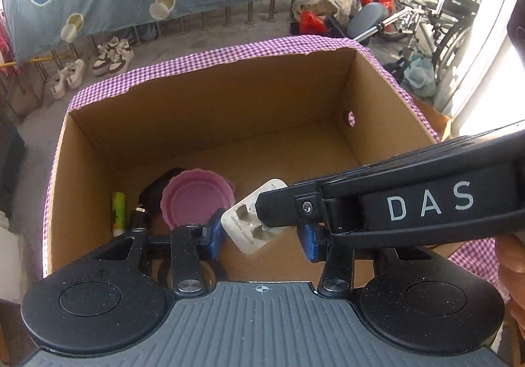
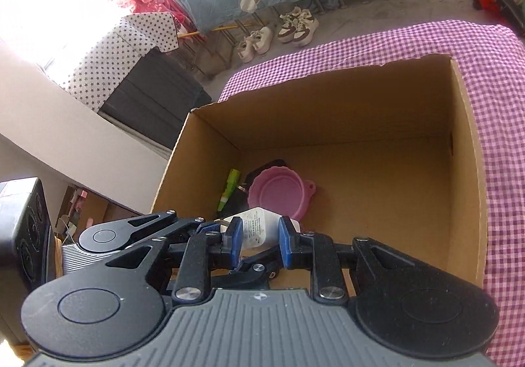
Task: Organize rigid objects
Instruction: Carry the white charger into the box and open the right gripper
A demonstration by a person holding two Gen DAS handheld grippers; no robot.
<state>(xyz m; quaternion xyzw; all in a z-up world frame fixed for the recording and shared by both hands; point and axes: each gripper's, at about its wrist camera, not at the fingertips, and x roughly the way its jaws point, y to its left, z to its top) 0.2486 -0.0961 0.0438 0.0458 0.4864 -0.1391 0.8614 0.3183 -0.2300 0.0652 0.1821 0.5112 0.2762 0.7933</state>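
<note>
Currently both grippers hover over the cardboard box [image 1: 229, 111] on the checked cloth [image 2: 426, 45]. Right gripper [image 2: 257, 235] fingers pinch the white charger [image 2: 254, 229], lower centre. Left gripper [image 1: 262, 237] fingers flank the charger; contact unclear. Pink bowl [image 1: 197, 199] and green tube [image 1: 118, 209] lie lower left inside.

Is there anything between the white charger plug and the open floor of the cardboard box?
Nothing visible blocks it. The white charger plug, shut in the right gripper, hangs above the cardboard box, whose top is open. The pink bowl and green tube lie toward the left corner, leaving bare floor to the right.
</note>
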